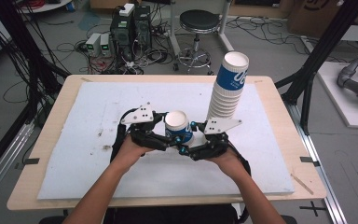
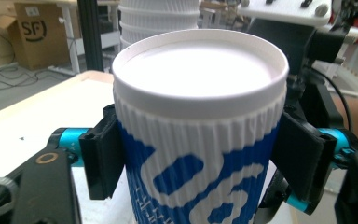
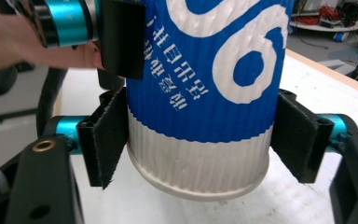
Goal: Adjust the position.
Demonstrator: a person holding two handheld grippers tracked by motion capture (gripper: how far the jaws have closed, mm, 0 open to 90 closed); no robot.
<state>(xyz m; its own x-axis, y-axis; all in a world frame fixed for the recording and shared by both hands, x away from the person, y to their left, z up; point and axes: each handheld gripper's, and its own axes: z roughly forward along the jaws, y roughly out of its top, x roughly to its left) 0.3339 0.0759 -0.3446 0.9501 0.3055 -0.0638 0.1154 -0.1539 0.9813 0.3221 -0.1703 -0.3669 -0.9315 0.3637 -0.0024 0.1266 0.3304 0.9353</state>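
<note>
Holding the ribbed blue-and-white paper cup [image 1: 177,127] upside down between us, our left hand-held gripper [image 1: 164,134] clamps its upper part. Our right hand-held gripper [image 1: 189,140] brackets the rim end just above the tabletop [image 1: 98,107], pads barely touching.

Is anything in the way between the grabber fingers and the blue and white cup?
Nothing visible is. The cup sits right between both pairs of fingers: the left gripper clamps it just under its rim, and the right gripper has its fingers around the lower, white ribbed part. The tall cup stack stands apart, behind.
</note>
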